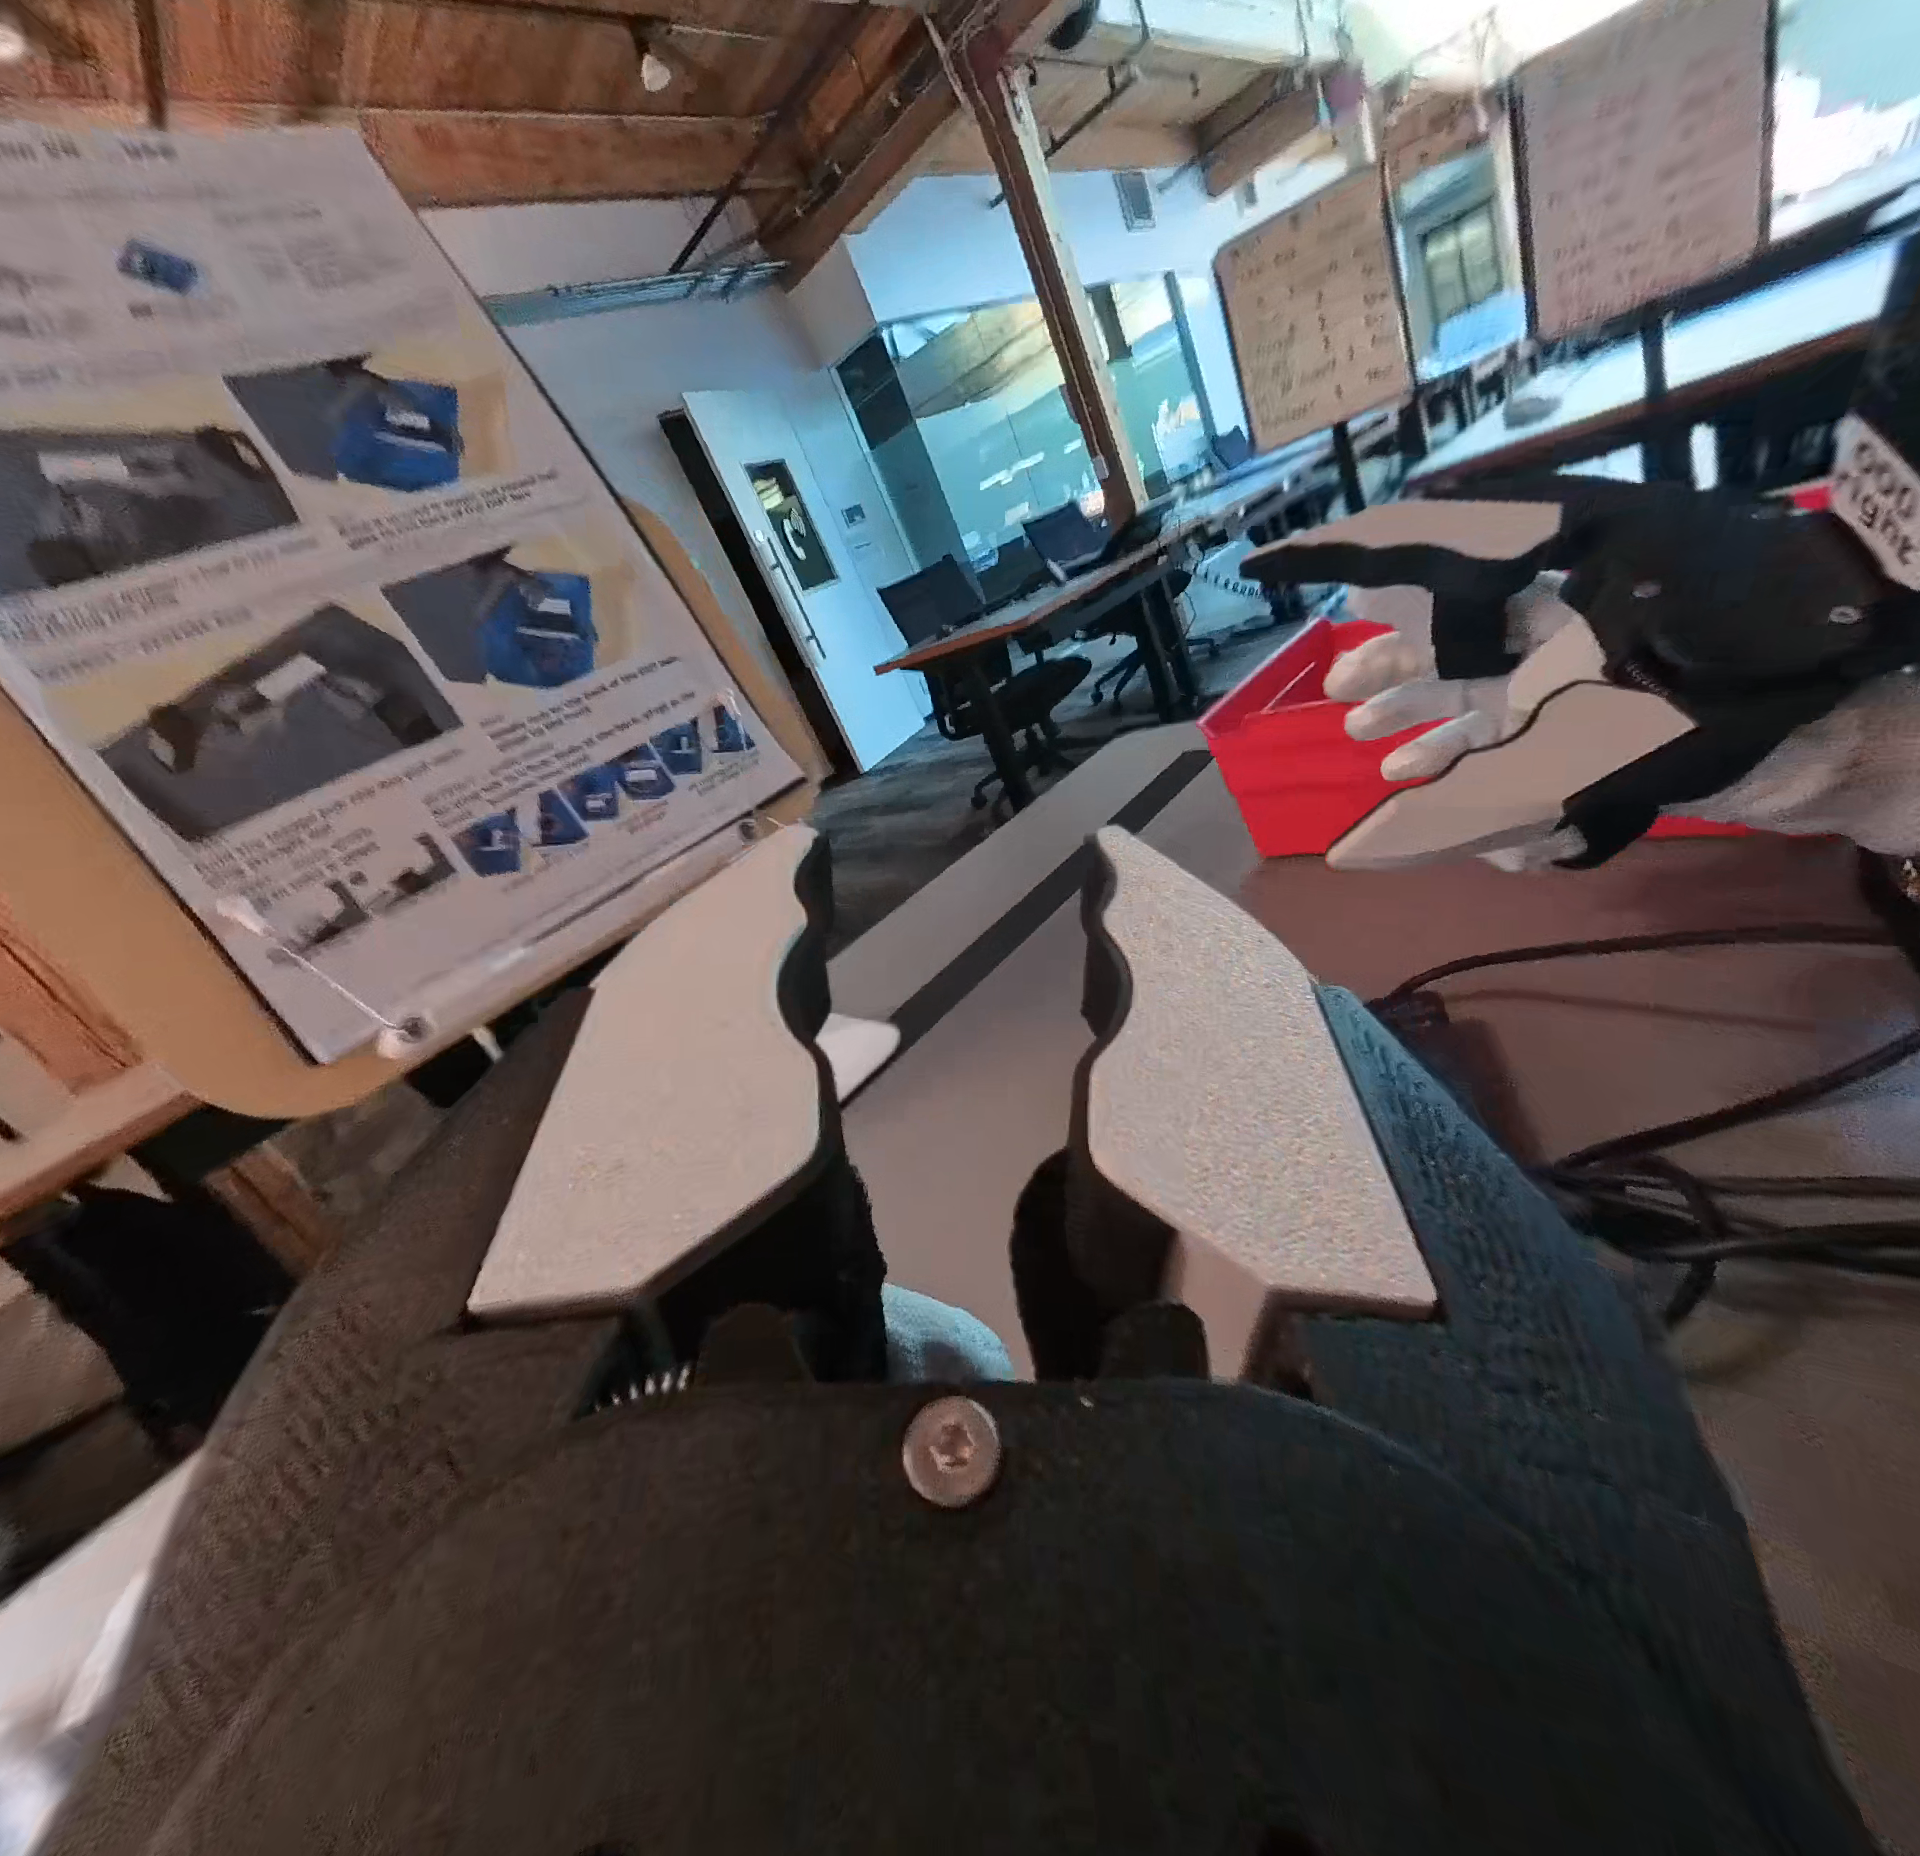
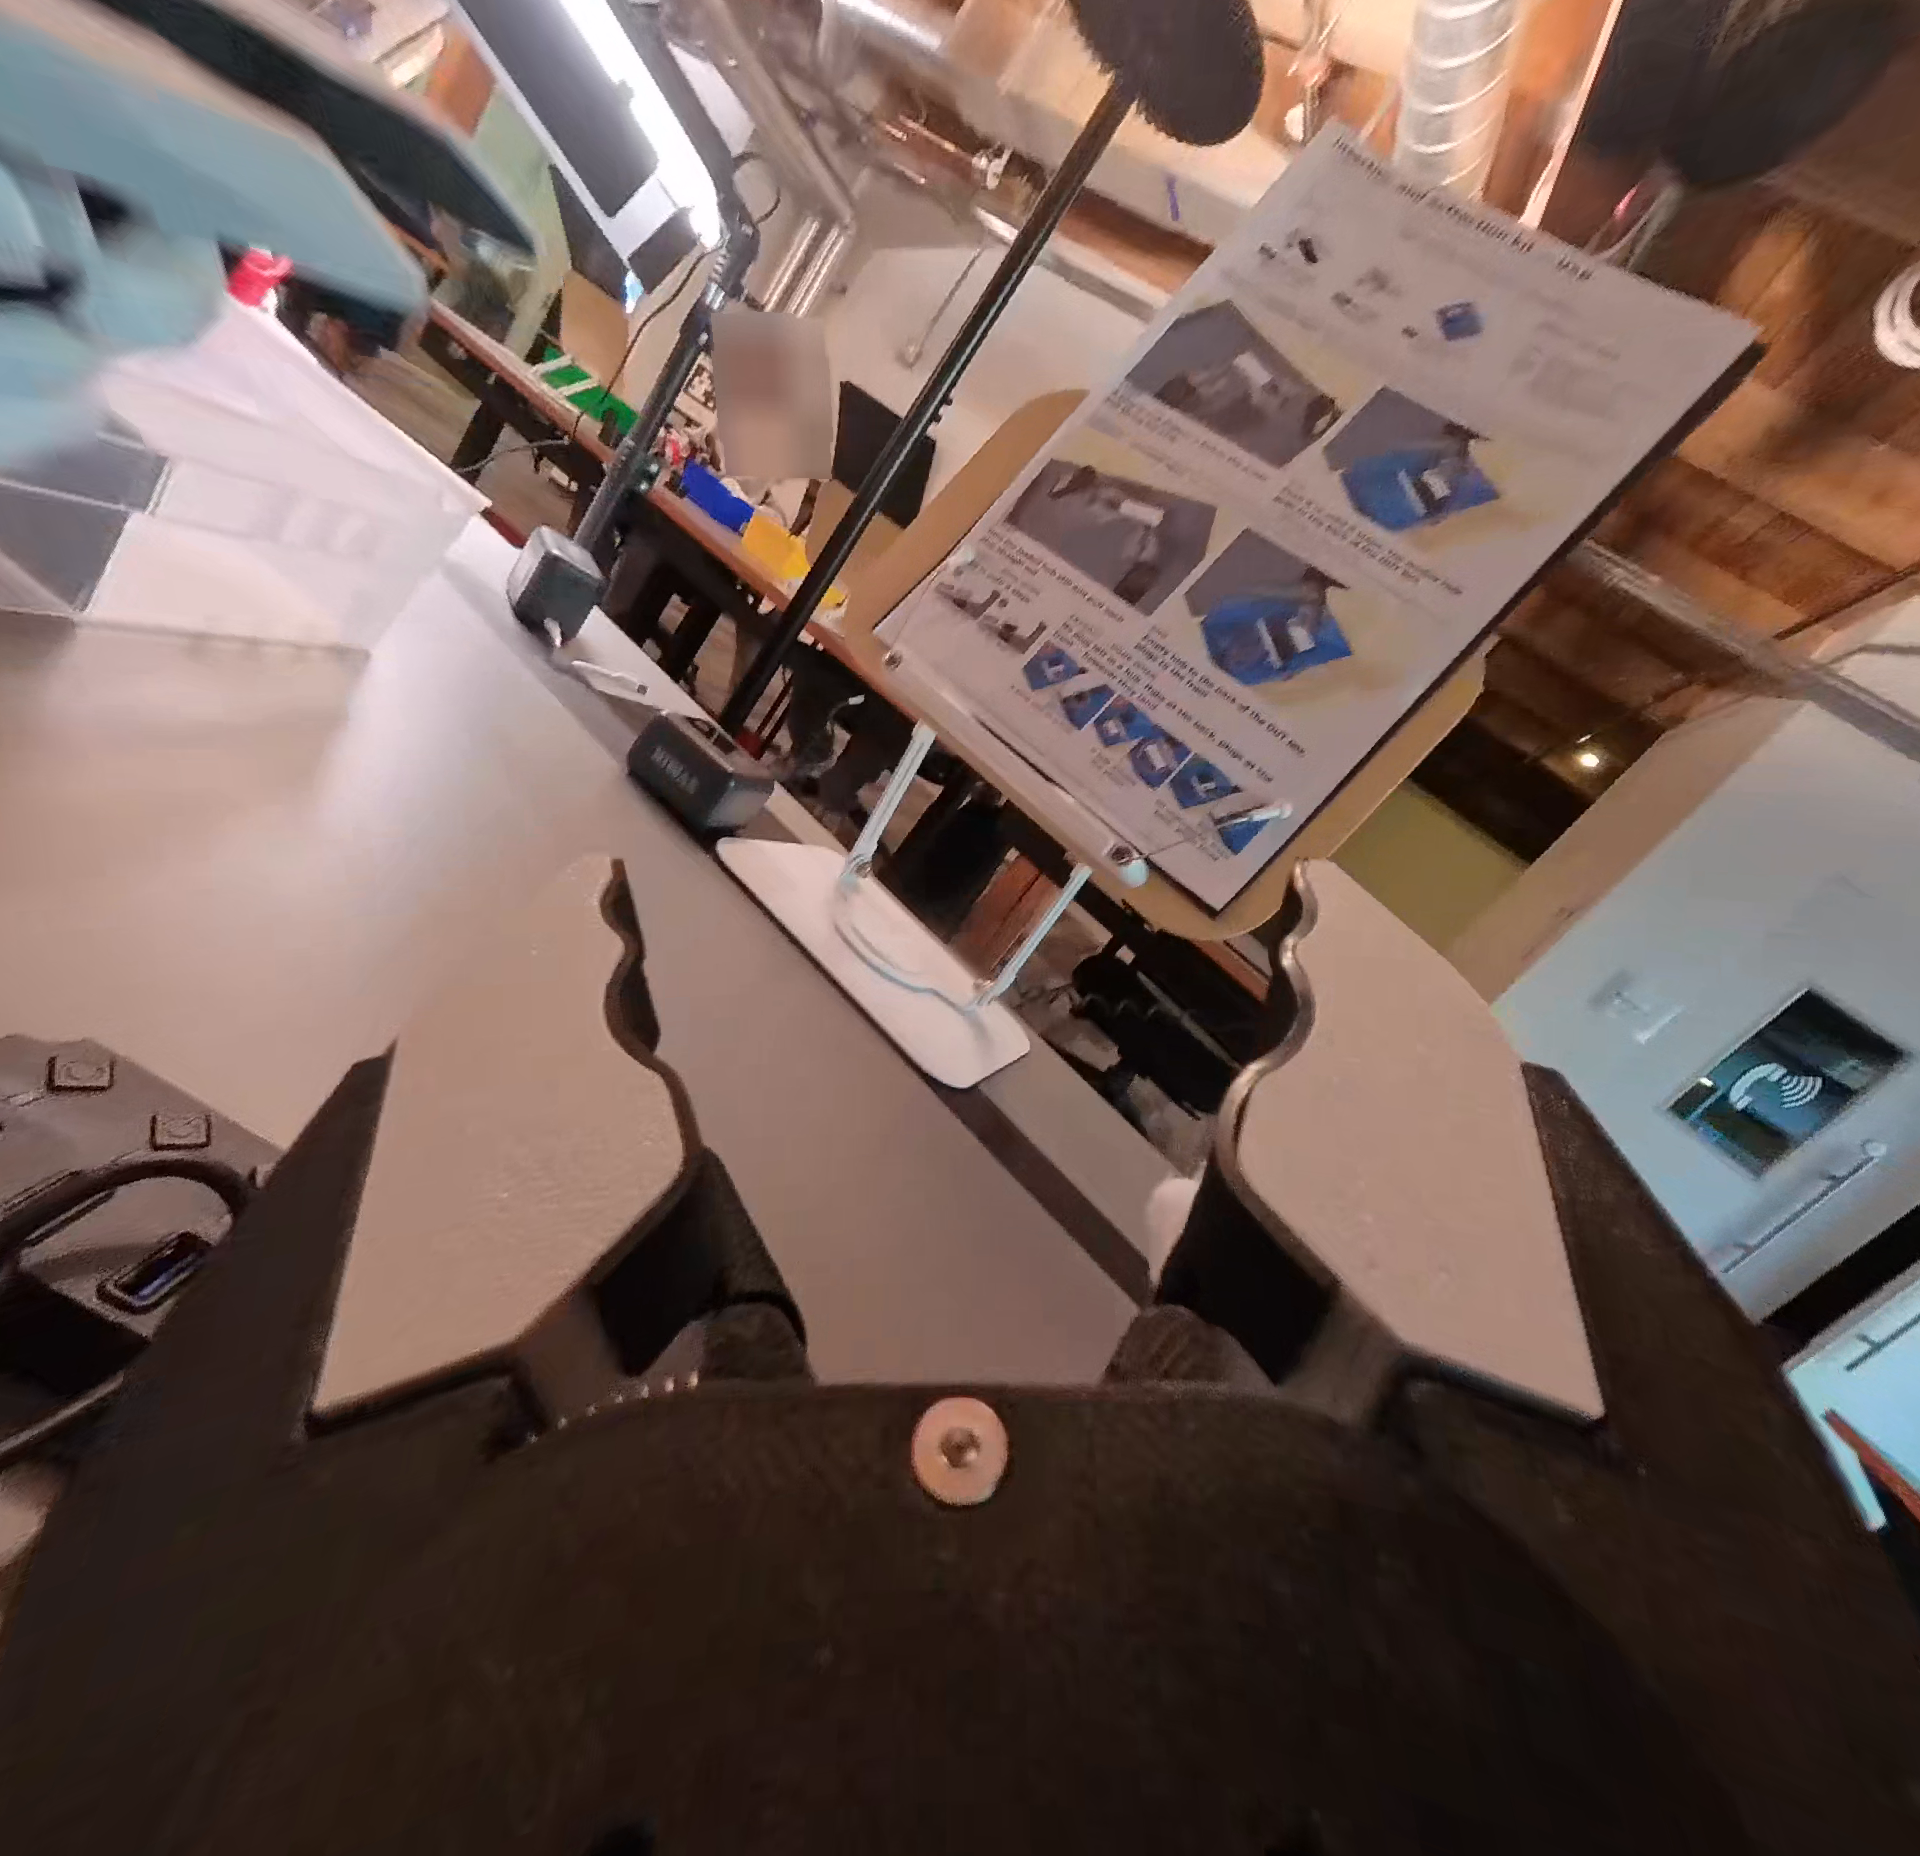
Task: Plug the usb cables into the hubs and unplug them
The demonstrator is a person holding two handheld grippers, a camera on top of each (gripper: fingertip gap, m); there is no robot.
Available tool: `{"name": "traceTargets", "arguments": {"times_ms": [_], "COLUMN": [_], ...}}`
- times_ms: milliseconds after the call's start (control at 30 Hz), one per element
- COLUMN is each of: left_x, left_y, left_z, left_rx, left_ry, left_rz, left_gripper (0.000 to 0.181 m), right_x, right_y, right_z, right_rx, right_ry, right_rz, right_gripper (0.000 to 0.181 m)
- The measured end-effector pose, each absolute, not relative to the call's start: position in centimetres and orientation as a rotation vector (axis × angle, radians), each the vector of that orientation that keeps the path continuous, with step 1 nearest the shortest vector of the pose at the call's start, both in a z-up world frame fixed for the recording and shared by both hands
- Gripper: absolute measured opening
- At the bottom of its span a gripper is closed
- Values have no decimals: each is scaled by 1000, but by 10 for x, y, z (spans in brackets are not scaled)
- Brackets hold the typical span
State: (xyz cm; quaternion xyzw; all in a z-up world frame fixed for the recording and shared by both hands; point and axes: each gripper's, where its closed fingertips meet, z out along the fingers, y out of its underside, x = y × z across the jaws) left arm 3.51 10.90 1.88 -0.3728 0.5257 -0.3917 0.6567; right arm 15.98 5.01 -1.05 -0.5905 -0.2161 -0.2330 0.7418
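A black hub (image 2: 114,1224) lies flat on the grey worktop (image 2: 260,819) at the lower left of the right wrist view, square buttons on top, one blue-lit port empty. Black cables (image 1: 1621,1162) lie in loose tangled loops on the worktop.
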Motion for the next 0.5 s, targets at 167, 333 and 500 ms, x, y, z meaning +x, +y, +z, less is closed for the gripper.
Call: {"name": "traceTargets", "arguments": {"times_ms": [167, 333, 500], "left_x": [-29, -121, -165], "left_y": [125, 181, 223], "left_z": [35, -29, -105], "left_rx": [-1041, -1523, -1673], "left_ry": [1349, 1692, 2077], "left_rz": [-738, -421, 13], "left_gripper": [43, 38, 30], "right_x": [161, 164, 166], "right_y": [51, 49, 43], "right_z": [-10, -6, 3], "right_rx": [-1303, -1286, -1233], "right_ry": [-432, -413, -391], "right_rz": [-457, -461, -472], "right_gripper": [118, 117, 115]}}
